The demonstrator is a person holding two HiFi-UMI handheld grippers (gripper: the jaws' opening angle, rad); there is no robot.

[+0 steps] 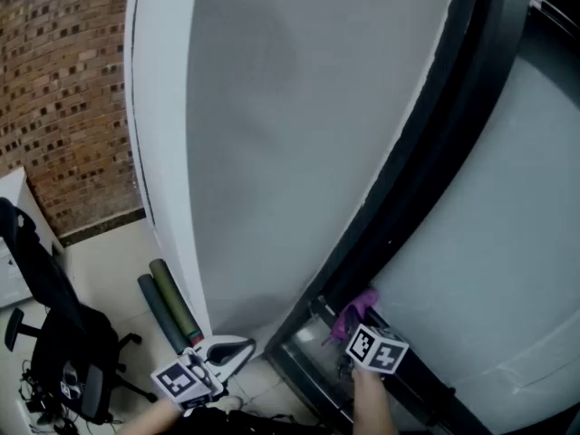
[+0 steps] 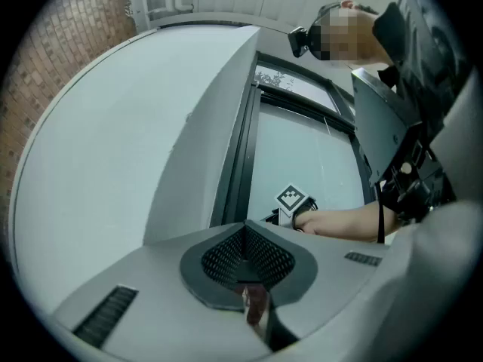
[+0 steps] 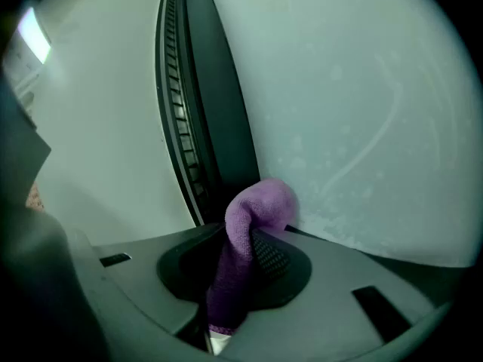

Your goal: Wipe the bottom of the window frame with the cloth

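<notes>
- Head view, far left: brick wall (image 1: 63, 89), black office chair (image 1: 54, 333) on the floor below it, two dark rolled tubes (image 1: 168, 302) lying beside the base of the white wall panel (image 1: 299, 134).
- Low, left of centre: left gripper (image 1: 237, 350), well apart from the window and pointing toward the panel's base. In left gripper view jaws pressed together with nothing between them; idle.
- Centre: dark window frame (image 1: 408, 198) running down to its bottom rail (image 1: 292, 368) near the floor.
- Right of centre: purple cloth (image 1: 355, 308) bunched at the lower part of the frame; in right gripper view touching both the dark upright and the pane.
- Right gripper (image 1: 349, 323) clamped on the cloth, one fold bulging past the jaw tips, the rest trailing back between the jaws.
- Far right: frosted glass (image 1: 507, 243), spotted and streaked in right gripper view.
- Progress, as a judgement: cloth in grip and at the frame, so pickup done. Wiping looks early, contact at one corner only. No clean-versus-dirty difference visible on the rail, so share already wiped cannot be told. Most of the bottom rail probably left to cover.
</notes>
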